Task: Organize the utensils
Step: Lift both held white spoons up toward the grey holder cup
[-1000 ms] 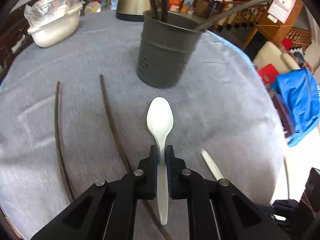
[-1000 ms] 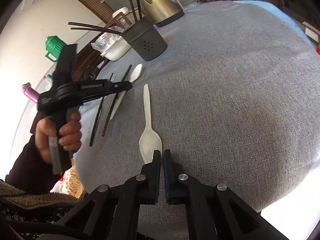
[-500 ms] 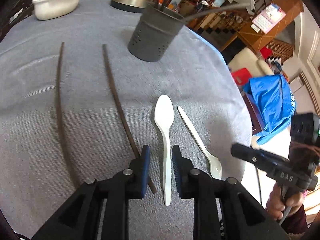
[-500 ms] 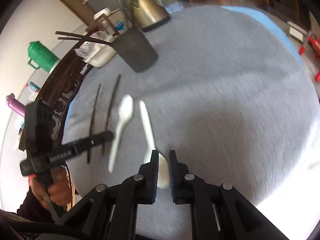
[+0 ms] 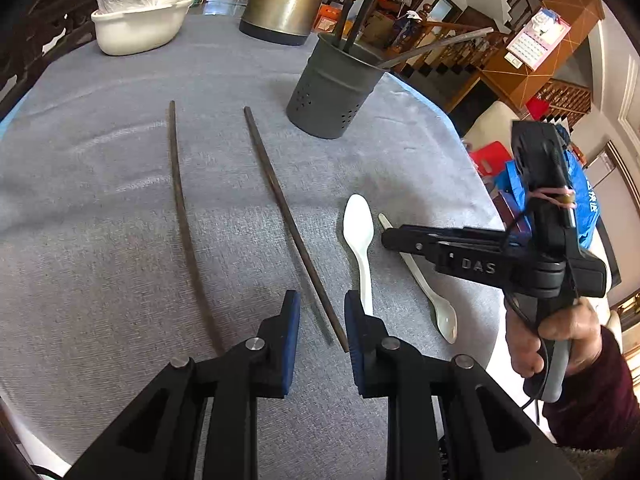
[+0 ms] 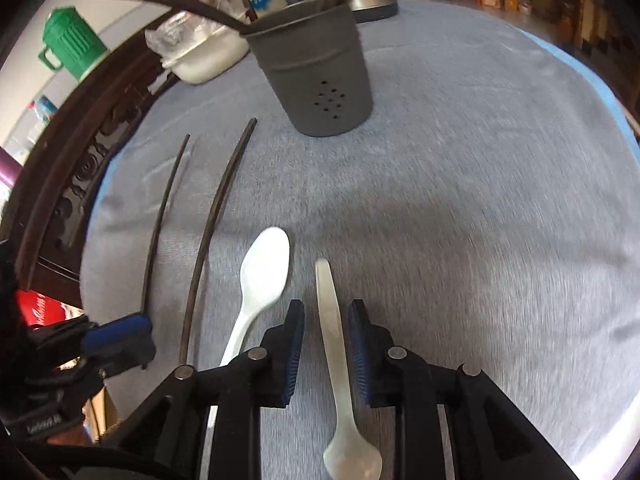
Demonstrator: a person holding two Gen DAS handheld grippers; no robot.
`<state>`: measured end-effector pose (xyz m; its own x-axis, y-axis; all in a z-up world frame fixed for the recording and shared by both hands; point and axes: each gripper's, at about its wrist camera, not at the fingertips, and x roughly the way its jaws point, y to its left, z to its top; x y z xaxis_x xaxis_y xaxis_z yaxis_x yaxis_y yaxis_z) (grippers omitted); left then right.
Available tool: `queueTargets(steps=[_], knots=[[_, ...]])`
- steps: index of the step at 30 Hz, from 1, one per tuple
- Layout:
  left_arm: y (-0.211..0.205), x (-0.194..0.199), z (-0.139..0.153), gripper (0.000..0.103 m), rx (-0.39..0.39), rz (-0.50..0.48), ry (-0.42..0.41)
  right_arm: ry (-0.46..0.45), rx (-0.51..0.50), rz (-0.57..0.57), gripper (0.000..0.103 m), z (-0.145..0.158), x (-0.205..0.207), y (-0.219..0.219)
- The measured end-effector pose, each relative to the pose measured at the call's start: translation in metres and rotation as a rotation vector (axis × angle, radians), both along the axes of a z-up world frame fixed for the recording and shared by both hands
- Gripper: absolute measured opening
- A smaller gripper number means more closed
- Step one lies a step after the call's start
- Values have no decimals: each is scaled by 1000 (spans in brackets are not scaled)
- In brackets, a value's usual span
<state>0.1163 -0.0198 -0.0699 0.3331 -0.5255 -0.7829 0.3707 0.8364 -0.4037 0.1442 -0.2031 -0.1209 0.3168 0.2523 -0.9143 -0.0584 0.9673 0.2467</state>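
- left tongs (image 5: 319, 322) gape wide and hold nothing, straddling the near tip of a dark chopstick (image 5: 292, 224) on the grey table (image 5: 120, 240).
- right tongs (image 6: 326, 354) stand open, empty, astride the handle of a white spoon (image 6: 334, 344).
- a second white spoon (image 6: 264, 280) lies just left of it.
- another chopstick (image 5: 182, 208) lies further left; the grey utensil holder (image 6: 312, 76) stands beyond.

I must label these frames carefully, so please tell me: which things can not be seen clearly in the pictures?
- Holder contents: both views, the wall hides the lower ends and the top edge cuts the sticks.
- Large white spoon handle end: left wrist view, behind the left gripper finger; right wrist view, behind the right gripper.
- Bowl contents: hidden by plastic wrap.
- Calendar text: too small.
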Motion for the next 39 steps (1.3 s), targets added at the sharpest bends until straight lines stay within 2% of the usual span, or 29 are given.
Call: queueTargets(steps=[3,5,6,10,12,13,21,22,23,24,26,27,30,37,39], knots=[[-3,2,4,23,14,-11,-10,0,-78,43,25,1,9,11],[-7,4,6,23,28,-24,-22,-6,-162,81,11,0,12,20],[-9,5,8,23,34,-33,-26,-6,-169,83,11,-1,13,20],[-27,15,9,32,70,-78,-21,-35,-99,11,11,5,9,2],[-42,23,10,45,96,-100,-36,-59,-60,-18,11,11,3,-9],[-48,27,10,47,103,-105,-44,-72,-40,-31,11,14,0,-14],[-96,59,-9,48,176,-168,-32,-175,53,-138,11,43,-27,-49],[-99,63,-13,47,186,-165,-17,-187,66,-151,11,46,-29,-52],[-99,64,-12,43,188,-159,-38,-198,78,-161,11,48,-30,-51],[-101,65,-12,28,189,-171,-39,-207,88,-169,11,49,-31,-54],[-103,67,-13,12,190,-180,-25,-223,107,-179,11,52,-34,-56],[-103,67,-13,8,198,-181,-33,-229,116,-185,11,52,-36,-57],[-102,63,-8,4,203,-180,-69,-243,141,-199,11,53,-39,-62],[-81,60,15,3,134,-152,-123,-289,178,-213,11,62,-41,-64],[-79,59,18,3,145,-153,-138,-291,175,-217,11,62,-41,-64]])
